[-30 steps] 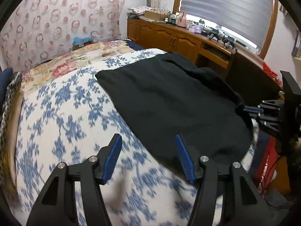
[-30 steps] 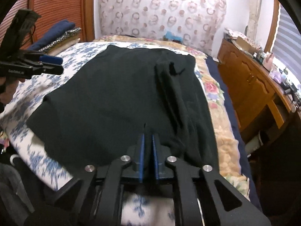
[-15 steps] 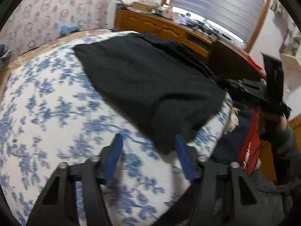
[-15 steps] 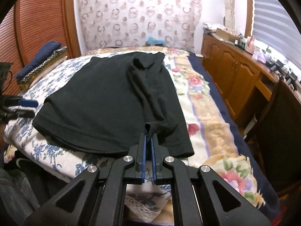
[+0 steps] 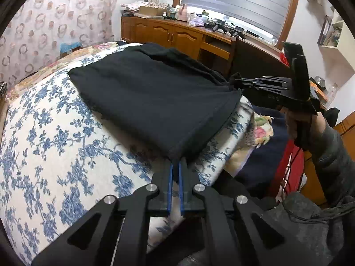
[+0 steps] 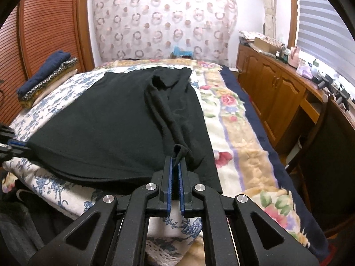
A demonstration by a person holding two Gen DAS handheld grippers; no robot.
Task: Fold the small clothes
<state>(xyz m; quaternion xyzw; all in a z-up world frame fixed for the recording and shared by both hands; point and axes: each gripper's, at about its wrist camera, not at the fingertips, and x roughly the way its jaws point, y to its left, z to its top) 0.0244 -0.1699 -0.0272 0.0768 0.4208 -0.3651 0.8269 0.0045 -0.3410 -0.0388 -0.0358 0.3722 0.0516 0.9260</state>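
A black garment lies spread on the blue-flowered quilt of a bed. My left gripper has its jaws closing tight on the garment's near hem corner, and the blue pads pinch the cloth. In the right wrist view the same garment shows a long sleeve folded over its right side. My right gripper is shut on the bunched cloth at the other hem corner. Each gripper shows in the other's view: the right gripper at the garment's far corner, the left gripper at the left edge.
A stack of folded clothes sits at the bed's far left. A wooden cabinet cluttered with small items runs along the window side, with a dark chair beside it. A person's grey sleeve holds the right gripper.
My left gripper moved toward the garment's near corner and closed from wide open onto it. The right gripper kept its hold and drew the hem back toward the bed's edge.
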